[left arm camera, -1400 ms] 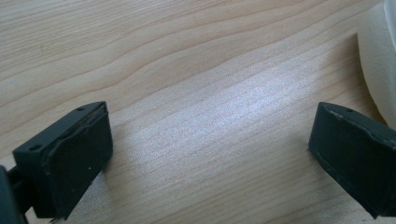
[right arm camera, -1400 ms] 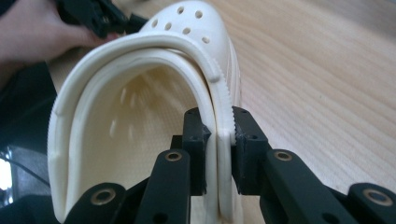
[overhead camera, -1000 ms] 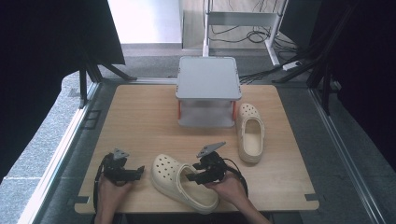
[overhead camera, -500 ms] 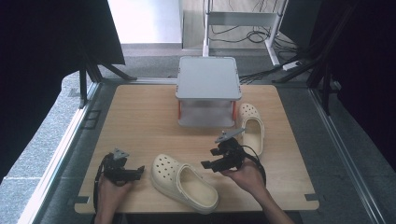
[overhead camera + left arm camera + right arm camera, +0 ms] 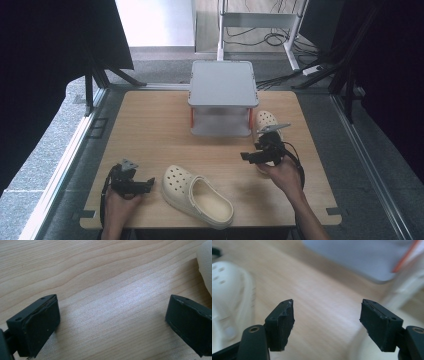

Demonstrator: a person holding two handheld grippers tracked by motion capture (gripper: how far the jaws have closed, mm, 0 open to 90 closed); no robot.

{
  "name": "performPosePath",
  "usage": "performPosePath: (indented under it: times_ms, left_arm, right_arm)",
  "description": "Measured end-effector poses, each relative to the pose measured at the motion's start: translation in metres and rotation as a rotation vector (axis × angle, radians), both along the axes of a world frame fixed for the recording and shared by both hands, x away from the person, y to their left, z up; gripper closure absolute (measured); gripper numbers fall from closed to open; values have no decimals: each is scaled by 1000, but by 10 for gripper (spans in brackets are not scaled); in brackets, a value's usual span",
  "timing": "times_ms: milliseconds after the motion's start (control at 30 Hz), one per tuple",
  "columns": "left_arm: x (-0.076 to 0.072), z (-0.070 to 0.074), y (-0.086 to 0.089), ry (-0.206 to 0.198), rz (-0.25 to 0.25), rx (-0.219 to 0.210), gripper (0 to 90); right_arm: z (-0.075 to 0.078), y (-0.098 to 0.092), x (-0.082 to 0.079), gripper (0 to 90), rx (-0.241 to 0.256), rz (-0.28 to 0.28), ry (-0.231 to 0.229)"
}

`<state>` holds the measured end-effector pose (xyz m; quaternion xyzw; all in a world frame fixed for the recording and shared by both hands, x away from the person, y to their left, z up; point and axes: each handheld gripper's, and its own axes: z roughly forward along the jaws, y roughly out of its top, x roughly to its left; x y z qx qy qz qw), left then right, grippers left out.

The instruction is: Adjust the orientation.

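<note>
Grippers are both wide open and hold nothing. Left gripper (image 5: 150, 184) sits just beside one shoe (image 5: 197, 196). Right gripper (image 5: 243, 156) hovers over the other shoe (image 5: 265, 120), near the stand (image 5: 222, 90).

Two cream perforated clogs on my table. One clog (image 5: 197, 196) lies at six o'clock, opening up, toe toward ten. The other clog (image 5: 266, 121) lies at three o'clock beside the shelf, partly hidden.

The right tongs (image 5: 243, 156) are off the near clog (image 5: 196, 195), having moved right and away; they now hover, jaws apart, over the far clog (image 5: 265, 121) beside the shelf (image 5: 222, 96).
</note>
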<state>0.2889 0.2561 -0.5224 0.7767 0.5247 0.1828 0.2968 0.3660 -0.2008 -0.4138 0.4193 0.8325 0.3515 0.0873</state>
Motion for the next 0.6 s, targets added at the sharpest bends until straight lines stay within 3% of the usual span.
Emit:
performPosePath:
  times_ms: [300, 400, 500, 600]
  left_arm:
    - [0, 0, 0, 0, 4, -4, 0]
    - [0, 0, 0, 0, 3, -4, 0]
    - [0, 0, 0, 1, 2, -2, 0]
    - [0, 0, 0, 1, 1, -2, 0]
  right_arm:
    - [-3, -26, 30, 222, -42, -114, -39]
    - [-11, -28, 41, 255, -63, -132, -25]
    - [-21, -30, 55, 295, -54, -165, -7]
    - [-29, -29, 65, 368, -74, -179, -14]
